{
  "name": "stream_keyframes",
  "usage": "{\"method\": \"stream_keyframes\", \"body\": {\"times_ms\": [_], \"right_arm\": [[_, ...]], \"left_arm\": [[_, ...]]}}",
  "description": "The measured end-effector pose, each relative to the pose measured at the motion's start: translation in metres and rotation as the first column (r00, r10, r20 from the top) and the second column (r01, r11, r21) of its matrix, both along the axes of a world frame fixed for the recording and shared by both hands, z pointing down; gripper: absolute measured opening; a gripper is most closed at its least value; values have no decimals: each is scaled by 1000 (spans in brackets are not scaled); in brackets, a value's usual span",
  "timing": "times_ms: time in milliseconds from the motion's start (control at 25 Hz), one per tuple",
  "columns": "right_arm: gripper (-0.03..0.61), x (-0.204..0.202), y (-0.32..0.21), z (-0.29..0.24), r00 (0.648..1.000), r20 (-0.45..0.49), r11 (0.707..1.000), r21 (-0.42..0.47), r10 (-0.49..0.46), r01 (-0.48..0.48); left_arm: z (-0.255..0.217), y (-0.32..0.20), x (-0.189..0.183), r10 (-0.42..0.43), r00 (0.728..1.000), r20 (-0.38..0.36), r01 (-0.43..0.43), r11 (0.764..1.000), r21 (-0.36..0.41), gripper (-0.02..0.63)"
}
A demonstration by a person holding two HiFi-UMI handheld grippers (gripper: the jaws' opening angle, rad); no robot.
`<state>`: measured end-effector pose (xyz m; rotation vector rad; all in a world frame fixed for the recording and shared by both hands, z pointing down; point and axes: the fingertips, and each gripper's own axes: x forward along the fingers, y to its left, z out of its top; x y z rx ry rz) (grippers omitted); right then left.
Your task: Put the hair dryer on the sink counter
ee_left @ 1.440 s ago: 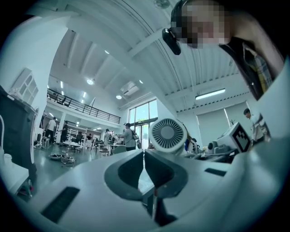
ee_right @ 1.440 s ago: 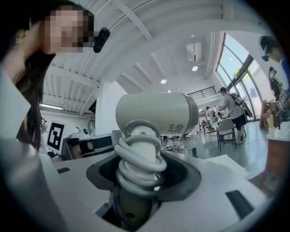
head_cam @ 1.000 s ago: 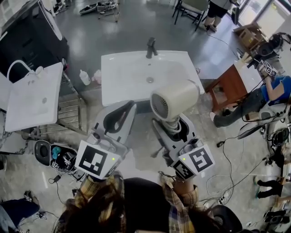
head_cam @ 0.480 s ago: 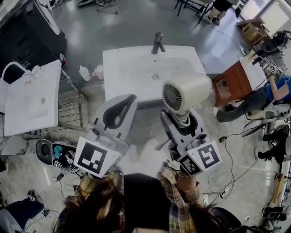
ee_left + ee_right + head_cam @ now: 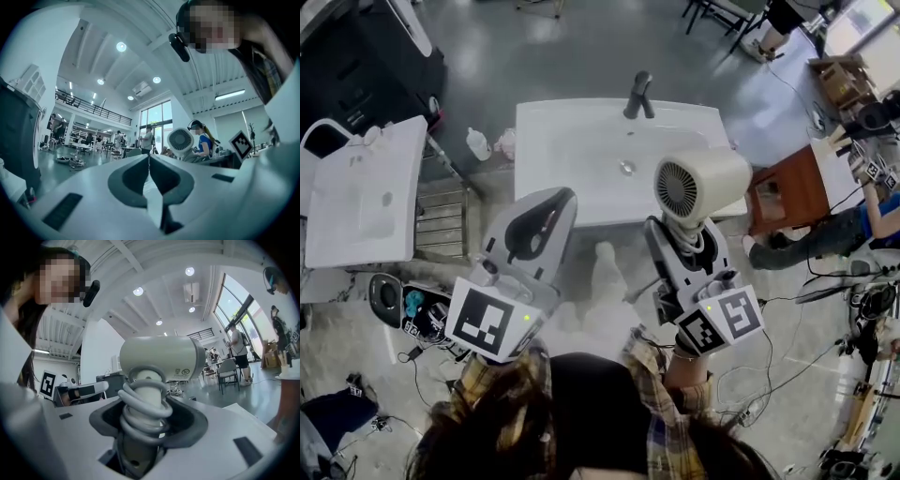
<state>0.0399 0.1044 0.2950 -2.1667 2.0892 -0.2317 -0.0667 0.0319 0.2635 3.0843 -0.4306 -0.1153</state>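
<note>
At the near right corner of the sink counter [image 5: 572, 155], head view: the hair dryer [image 5: 701, 186] is carried in the air and not yet set down. Its cream body overlaps the counter's front edge in the picture. How high it sits above the surface I cannot tell from this steep angle.

Right gripper [image 5: 682, 246]: jaws stand wide but are filled. In the right gripper view they close on the dryer's handle with the cord [image 5: 145, 404] wound round it in several coils. The pads bear on handle and coils together.
- Likely reason for this grip: clamping over the coils keeps the cord bundled, so nothing trails or snags on the faucet [image 5: 638, 94].
- The heavy body [image 5: 161, 357] sits beyond the jaw tips, grille end toward the person and barrel across. A grip on the handle leaves the body free to meet the counter first.

Left gripper [image 5: 558, 202]: jaws together with nothing between them, confirmed in the left gripper view [image 5: 149, 161]. It is held beside the right one and well clear of the dryer. It seems to be only riding along, free to steady things if needed.

Judgement: transport phase, late. What remains is to bring the dryer over the flat rim, not the basin, then lower it and release.
Risk: the round body may roll toward the bowl or off the front edge once let go
</note>
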Motion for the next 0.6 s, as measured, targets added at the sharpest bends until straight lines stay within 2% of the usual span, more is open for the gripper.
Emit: {"method": "stream_keyframes", "body": {"times_ms": [600], "right_arm": [[249,106,-118,-12,995,5,995,-4,-100,100]], "left_arm": [[-19,-102,109,-79,997,0,78,997,17,21]]}}
